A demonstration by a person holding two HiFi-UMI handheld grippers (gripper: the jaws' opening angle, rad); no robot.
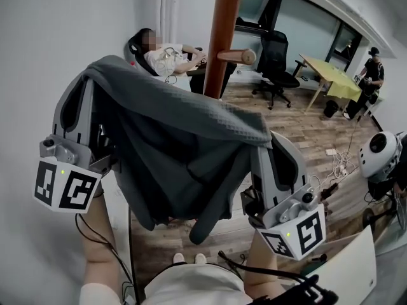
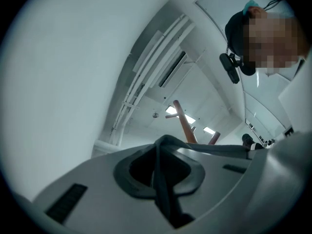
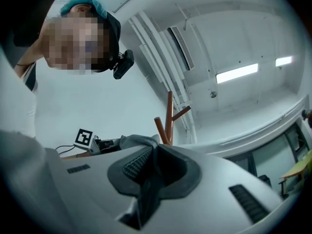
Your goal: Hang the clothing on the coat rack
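As the left gripper (image 1: pixel 88 88) and right gripper (image 1: pixel 272 150) have their fingers (image 2: pixel 97 194) clamped on the grey garment (image 1: pixel 178 138), it hangs spread crosswise between them, the coat rack (image 1: pixel 224 37) peg (image 1: pixel 238 56) up ahead, seemingly nearer the right

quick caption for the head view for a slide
Left gripper and right gripper hold a grey garment spread before the wooden coat rack.

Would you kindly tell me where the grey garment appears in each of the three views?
Head view: grey garment, centre, spread wide.
Left gripper view: bottom centre, clamped in the jaws.
Right gripper view: bottom centre, likewise clamped.
Shared landmark: the wooden coat rack.
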